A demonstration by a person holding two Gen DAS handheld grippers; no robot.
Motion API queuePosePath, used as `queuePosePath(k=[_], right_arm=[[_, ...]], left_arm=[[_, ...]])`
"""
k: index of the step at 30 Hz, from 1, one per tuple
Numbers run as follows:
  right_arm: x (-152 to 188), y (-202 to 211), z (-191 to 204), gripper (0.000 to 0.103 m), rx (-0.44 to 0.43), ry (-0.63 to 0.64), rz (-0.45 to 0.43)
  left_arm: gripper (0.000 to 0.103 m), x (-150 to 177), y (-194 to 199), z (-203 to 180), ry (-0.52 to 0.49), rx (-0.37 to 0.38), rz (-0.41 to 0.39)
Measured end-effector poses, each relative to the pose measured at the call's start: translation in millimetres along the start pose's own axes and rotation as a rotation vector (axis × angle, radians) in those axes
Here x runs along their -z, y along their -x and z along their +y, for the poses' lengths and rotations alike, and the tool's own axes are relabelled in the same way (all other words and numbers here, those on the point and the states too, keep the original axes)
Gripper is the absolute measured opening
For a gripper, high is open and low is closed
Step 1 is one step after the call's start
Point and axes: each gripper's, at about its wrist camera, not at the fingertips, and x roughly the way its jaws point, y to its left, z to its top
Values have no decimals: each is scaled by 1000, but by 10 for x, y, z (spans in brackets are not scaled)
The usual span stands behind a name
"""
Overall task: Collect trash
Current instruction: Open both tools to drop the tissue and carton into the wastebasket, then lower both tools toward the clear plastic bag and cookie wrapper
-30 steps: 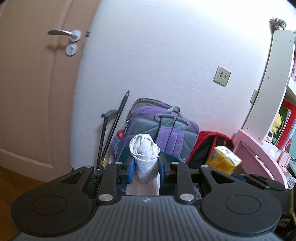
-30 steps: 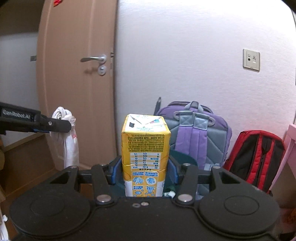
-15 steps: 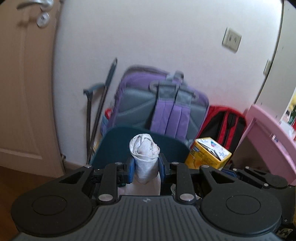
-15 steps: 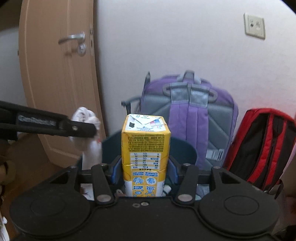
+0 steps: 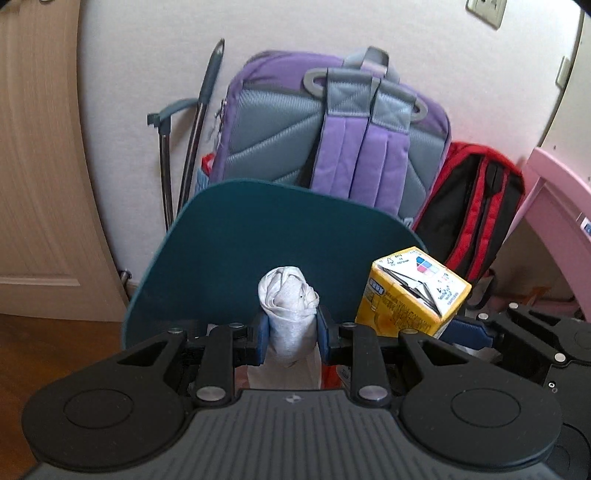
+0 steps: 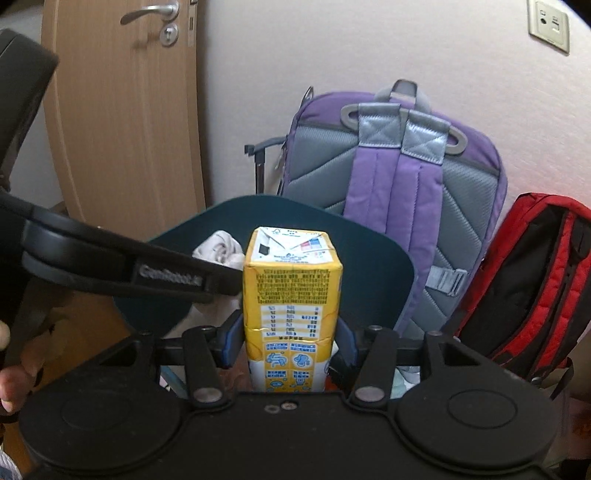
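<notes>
Left gripper [image 5: 291, 328] pinching a tissue wad [image 5: 290, 306], right gripper [image 6: 290, 338] a yellow carton [image 6: 291, 295], both angled down over the teal bin [image 5: 236, 236].

A white wall [image 6: 369, 44] held a socket [image 6: 548, 24] near its upper right. A wooden door [image 6: 122, 110] stood at its left. Purple [image 5: 332, 136] and red [image 5: 476, 206] backpacks leaned against it, above wood floor [image 5: 55, 347].
</notes>
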Motion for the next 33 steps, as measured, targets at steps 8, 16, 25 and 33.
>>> queuePosePath(k=[8,16,25,33], right_arm=[[48,-101,17,51,14,29,35],[15,-21,17,52,6,26,14],[26,270,30,52,7,13,-1],[59,714,100,53,-18,28,-28]], left_arm=[[31,21,-55,-7,7,-11,25],[69,43,98,-32,5,-25,-19],[81,118,482,-60,11,-26,-65],[83,292,946,-66,13,-22,-95]])
